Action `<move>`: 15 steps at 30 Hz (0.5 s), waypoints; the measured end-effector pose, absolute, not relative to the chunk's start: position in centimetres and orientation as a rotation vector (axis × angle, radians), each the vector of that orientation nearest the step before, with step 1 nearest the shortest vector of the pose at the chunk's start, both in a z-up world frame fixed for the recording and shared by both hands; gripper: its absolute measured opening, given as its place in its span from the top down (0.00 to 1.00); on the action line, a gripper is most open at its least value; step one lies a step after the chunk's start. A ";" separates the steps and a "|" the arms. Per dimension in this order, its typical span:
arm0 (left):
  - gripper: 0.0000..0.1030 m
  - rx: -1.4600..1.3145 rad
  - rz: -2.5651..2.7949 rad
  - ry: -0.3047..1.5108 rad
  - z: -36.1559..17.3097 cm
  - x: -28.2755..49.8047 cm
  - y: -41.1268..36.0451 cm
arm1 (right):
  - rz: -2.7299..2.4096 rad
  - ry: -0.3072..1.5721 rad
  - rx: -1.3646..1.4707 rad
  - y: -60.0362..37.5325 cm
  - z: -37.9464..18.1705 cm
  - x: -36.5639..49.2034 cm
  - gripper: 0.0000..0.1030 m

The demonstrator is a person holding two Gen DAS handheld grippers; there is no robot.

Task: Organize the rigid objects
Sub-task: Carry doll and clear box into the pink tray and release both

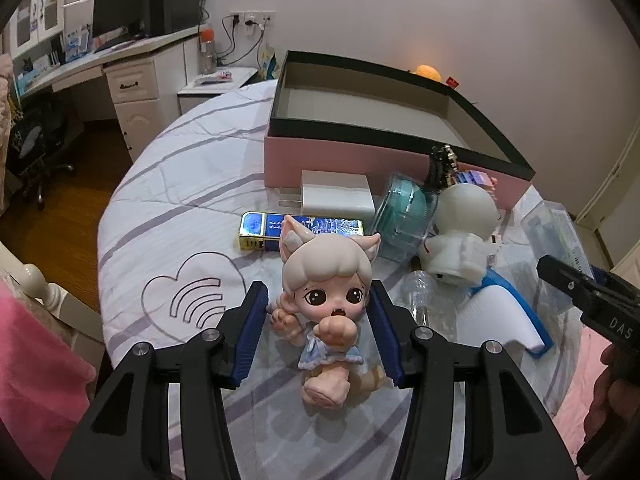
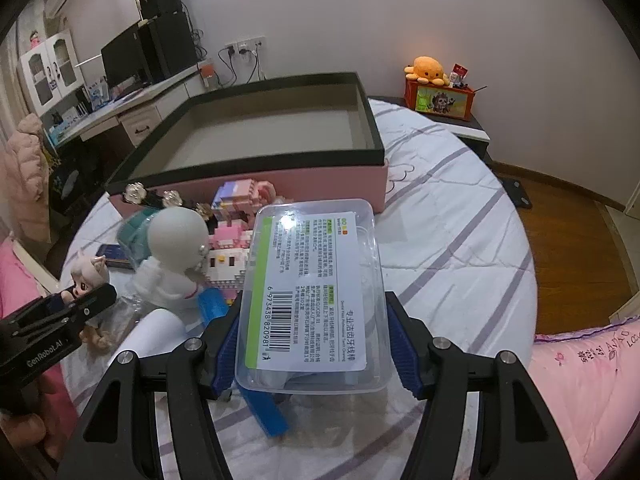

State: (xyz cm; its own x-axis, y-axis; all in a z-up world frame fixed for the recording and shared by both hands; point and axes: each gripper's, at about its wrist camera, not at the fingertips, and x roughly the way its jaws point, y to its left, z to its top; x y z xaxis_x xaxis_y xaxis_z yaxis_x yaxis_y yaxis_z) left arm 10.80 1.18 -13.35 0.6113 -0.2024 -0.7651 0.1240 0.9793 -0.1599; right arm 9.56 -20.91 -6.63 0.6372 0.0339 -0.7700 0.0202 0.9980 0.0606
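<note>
Two hand-held grippers are straddling unclenched: left (image 1: 318, 334) around the rigid, top-heavy cat-eared figurine (image 1: 326, 304) on the bed, better pinched at its torso; right (image 2: 312, 344) around the light, slick plastic case (image 2: 316, 296), box (image 2: 248, 178) at twelve o'clock.

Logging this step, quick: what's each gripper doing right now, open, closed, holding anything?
Left gripper: open, straddling the cat-eared doll, not clamped.
Right gripper: open around the clear plastic box, right pad apart from it.

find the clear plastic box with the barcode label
In the right wrist view, the clear plastic box sits between the right gripper's fingers, in front of the pink tray.
</note>
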 end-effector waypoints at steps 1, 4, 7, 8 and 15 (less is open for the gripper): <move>0.50 -0.095 -0.188 0.890 -13.2 10.5 1.1 | 0.009 0.876 0.064 -20.9 -6.4 9.4 0.37; 0.50 -0.100 -0.192 0.871 -12.2 9.9 1.4 | 0.015 0.865 0.062 -20.8 -5.7 9.2 0.37; 0.50 -0.093 -0.196 0.829 -10.4 9.3 1.5 | 0.031 0.850 0.069 -20.6 -5.0 8.8 0.37; 0.50 -0.094 -0.198 0.813 -9.6 9.4 1.7 | 0.038 0.844 0.067 -20.5 -4.6 8.8 0.37; 0.50 -0.087 -0.208 0.719 -5.4 12.1 1.2 | 0.074 0.781 0.045 -19.9 -1.5 10.8 0.37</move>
State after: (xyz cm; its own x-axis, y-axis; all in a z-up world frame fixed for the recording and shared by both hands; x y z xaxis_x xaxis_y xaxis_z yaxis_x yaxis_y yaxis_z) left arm 12.08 1.18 -5.36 0.7329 -0.2190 -0.6442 0.1591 0.9757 -0.1507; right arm 10.78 -19.95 -1.52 0.7076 0.0831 -0.7018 -0.0499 0.9965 0.0677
